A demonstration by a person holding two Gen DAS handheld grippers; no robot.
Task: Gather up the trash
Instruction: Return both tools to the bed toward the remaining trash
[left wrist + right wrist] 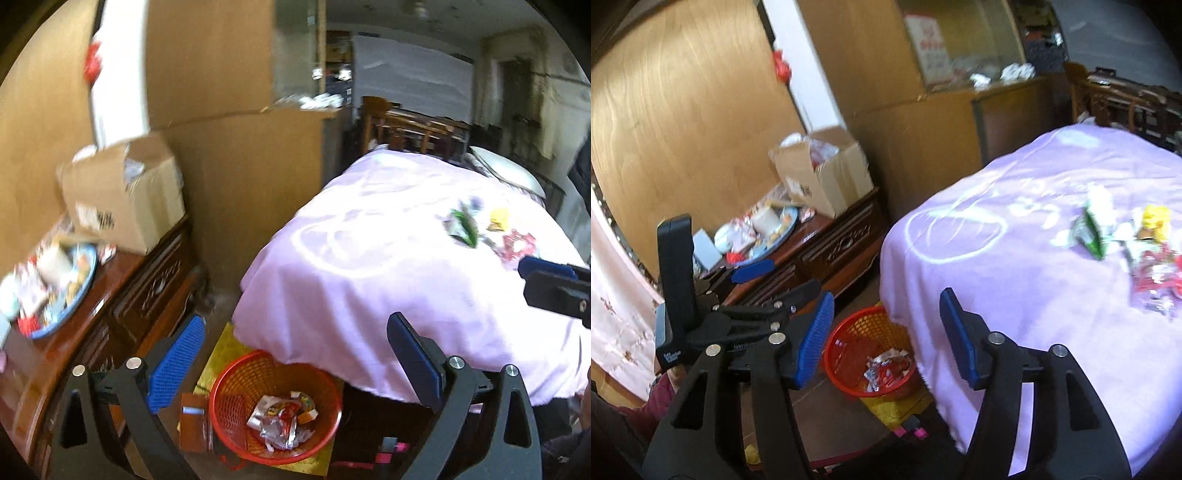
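A red mesh basket (229, 391) stands on the floor by the table corner, with crumpled wrappers (282, 419) inside; it also shows in the right wrist view (849, 332). My left gripper (295, 356) is open and empty above the basket. My right gripper (886, 328) is open and empty near the table's edge, above the basket. More wrappers lie on the pink tablecloth (1015, 280): a green one (1093, 229), a yellow one (1154, 218) and a red and silver one (1152, 280). They show far right in the left wrist view (465, 221).
A dark wooden sideboard (834, 247) at the left carries an open cardboard box (827, 173) and a blue plate (790, 221) of clutter. Brown wall panels stand behind. Wooden chairs (413, 129) are beyond the table. A yellow mat (221, 354) lies under the basket.
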